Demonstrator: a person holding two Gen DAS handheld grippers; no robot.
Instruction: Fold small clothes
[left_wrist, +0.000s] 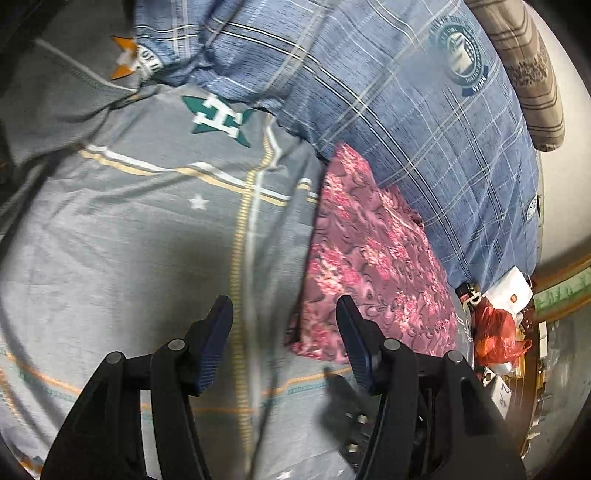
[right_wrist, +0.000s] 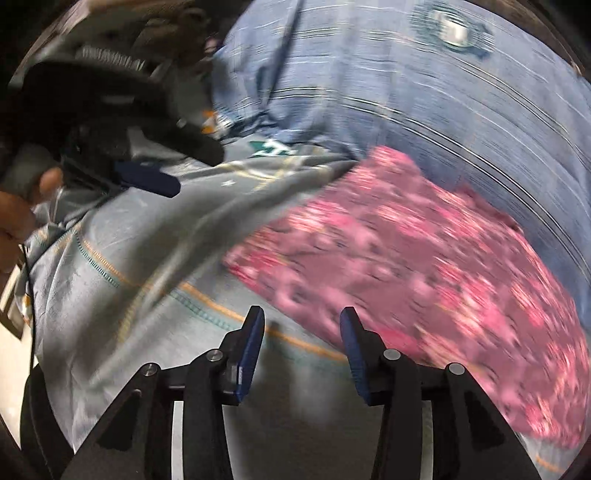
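Observation:
A small pink floral garment lies flat and folded on the grey bed sheet, against a blue plaid quilt. My left gripper is open and empty, hovering just left of the garment's near corner. In the blurred right wrist view the same garment lies to the right, and my right gripper is open and empty above the sheet near the garment's near edge. The left gripper shows at the upper left there, held by a hand.
The blue plaid quilt is bunched behind the garment. A brown striped pillow lies at the far right. Beside the bed's right edge sit a red plastic bag and a white box.

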